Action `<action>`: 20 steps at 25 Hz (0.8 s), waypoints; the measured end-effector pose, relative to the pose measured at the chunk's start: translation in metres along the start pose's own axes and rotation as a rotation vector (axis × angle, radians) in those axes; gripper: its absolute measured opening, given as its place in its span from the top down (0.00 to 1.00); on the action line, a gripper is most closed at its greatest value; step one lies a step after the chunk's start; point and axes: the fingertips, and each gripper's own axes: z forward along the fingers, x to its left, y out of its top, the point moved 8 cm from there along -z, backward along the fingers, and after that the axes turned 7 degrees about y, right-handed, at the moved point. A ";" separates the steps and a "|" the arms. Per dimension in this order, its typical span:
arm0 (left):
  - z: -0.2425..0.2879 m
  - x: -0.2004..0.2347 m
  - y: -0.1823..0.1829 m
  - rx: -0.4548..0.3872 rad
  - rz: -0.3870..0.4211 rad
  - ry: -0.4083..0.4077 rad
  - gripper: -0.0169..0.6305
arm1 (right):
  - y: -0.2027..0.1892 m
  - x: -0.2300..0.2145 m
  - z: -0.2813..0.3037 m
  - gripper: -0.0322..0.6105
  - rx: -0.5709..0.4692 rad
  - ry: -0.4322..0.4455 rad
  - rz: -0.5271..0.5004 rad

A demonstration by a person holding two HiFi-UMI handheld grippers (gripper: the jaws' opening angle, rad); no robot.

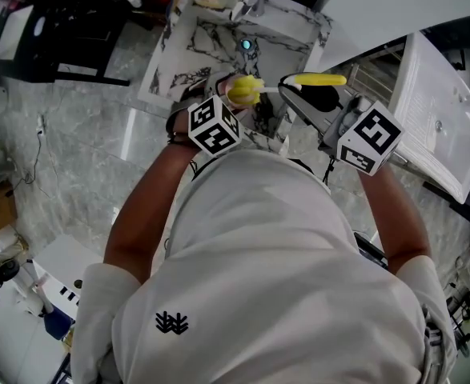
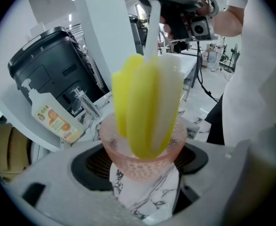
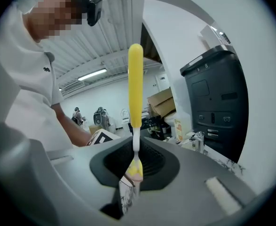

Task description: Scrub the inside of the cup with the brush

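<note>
Left claw (image 2: 145,197) stood wide and clasped the pink cup (image 2: 145,161) by its sides, mouth turned away from the claw. The cup was held off the marble bench (image 2: 147,199).

Right claw (image 3: 130,182) was nearly closed, pinching the brush (image 3: 135,84). Its yellow handle rose toward 12 o'clock in the right gripper view.

In the head view the brush's long axis ran from 3 to 9 o'clock. The handle was at the right claw, and the cup lay at 9 o'clock from it.

In the left gripper view the brush came in from 12 o'clock, roughly in line with the cup's own axis. Its yellow-and-white head (image 2: 147,112) sat partly inside the rim; we could not see whether it reached the bottom.

We judged that the scrub turned on that alignment: stroke along the shaft, deeper into the cup.

Count: one cup, one brush, two claws, each with one item.
</note>
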 end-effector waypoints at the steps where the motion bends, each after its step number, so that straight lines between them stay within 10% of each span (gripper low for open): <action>1: -0.001 0.000 0.001 -0.002 0.002 0.000 0.39 | 0.000 0.003 0.002 0.89 0.017 0.007 -0.032; 8: -0.003 -0.006 0.015 -0.020 0.034 -0.019 0.39 | -0.012 0.020 0.033 0.89 0.113 0.055 -0.192; 20: -0.002 -0.015 0.006 -0.004 0.048 -0.051 0.39 | -0.009 0.011 0.028 0.88 0.087 0.055 -0.175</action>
